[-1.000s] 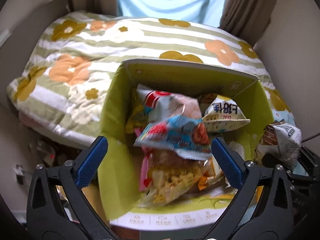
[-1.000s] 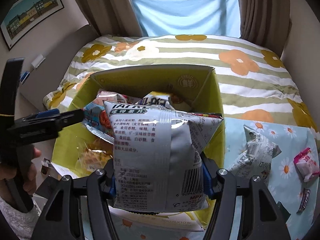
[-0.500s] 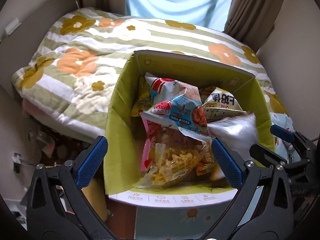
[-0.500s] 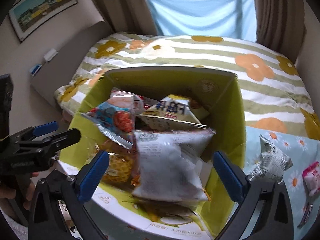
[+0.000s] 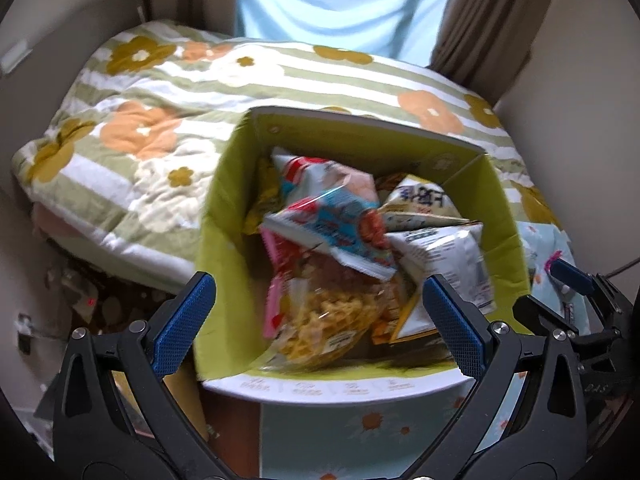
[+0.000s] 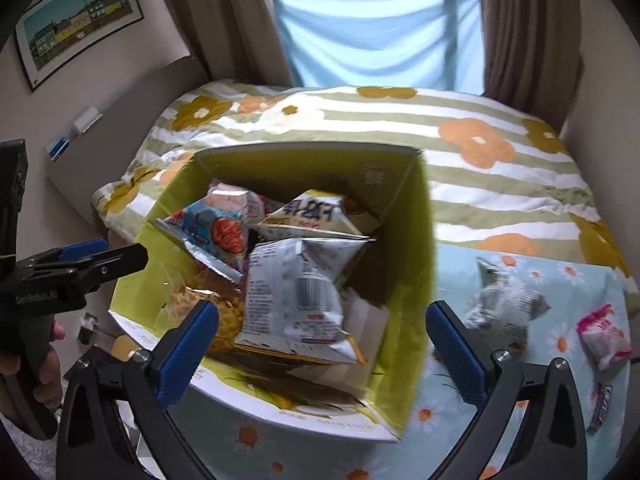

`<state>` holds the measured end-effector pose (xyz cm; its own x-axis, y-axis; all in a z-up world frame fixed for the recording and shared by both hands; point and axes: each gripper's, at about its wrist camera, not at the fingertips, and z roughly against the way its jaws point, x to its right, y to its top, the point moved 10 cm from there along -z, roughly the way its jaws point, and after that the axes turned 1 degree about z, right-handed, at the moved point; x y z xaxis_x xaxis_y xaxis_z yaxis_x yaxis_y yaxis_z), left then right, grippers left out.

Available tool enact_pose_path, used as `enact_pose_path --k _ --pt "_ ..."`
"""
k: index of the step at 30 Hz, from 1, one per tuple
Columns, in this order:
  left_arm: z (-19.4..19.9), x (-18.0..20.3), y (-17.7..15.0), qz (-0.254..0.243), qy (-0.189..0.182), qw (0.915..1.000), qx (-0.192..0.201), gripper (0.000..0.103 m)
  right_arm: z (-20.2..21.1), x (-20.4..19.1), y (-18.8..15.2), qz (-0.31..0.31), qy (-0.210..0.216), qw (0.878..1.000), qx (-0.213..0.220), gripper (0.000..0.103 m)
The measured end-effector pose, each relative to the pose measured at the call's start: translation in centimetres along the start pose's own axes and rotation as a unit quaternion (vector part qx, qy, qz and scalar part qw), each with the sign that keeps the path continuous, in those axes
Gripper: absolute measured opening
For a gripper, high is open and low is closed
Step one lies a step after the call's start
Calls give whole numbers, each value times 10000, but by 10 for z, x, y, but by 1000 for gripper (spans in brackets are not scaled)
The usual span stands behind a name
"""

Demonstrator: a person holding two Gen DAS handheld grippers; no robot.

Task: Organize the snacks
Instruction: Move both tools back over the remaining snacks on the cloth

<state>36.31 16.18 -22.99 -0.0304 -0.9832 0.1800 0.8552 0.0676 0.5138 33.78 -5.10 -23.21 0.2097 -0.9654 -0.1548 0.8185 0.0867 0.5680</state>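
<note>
A yellow-green cardboard box (image 5: 218, 220) (image 6: 416, 248) holds several snack bags. A silver bag (image 6: 296, 288) (image 5: 444, 264) lies on top at the box's right side, beside a blue and red bag (image 5: 340, 232) (image 6: 216, 236) and a clear bag of yellow snacks (image 5: 324, 320). My left gripper (image 5: 320, 320) is open and empty above the box's near edge. My right gripper (image 6: 324, 344) is open and empty just above the silver bag. On the floral cloth right of the box lie a crumpled silver bag (image 6: 504, 300) and a pink packet (image 6: 604, 336).
The box stands on a table with a light blue daisy cloth (image 6: 560, 280), against a bed with a striped flower quilt (image 5: 160, 120). A small dark packet (image 6: 600, 404) lies at the cloth's right edge. Curtains and a window are behind the bed.
My right gripper opened and let the silver bag drop into the box, then pulled back a little. My left gripper stayed open and shifted slightly over the box.
</note>
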Motion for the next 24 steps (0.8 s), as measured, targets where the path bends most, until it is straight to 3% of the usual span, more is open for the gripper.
enact_pose_path --k 7,11,16,24 --pt "-4 54 11 -423 -444 9981 100 103 29 42 -12 -439 -383 9983 87 103" --pt "-4 91 10 -753 -615 9952 116 103 53 72 -19 -377 -911 9949 225 103" --pt "3 138 6 -1018 -713 9921 188 103 79 111 -26 -450 -1074 9927 329 103" --pt "0 222 -10 -1143 -670 9911 113 103 98 174 -50 -113 -1150 9933 90 103"
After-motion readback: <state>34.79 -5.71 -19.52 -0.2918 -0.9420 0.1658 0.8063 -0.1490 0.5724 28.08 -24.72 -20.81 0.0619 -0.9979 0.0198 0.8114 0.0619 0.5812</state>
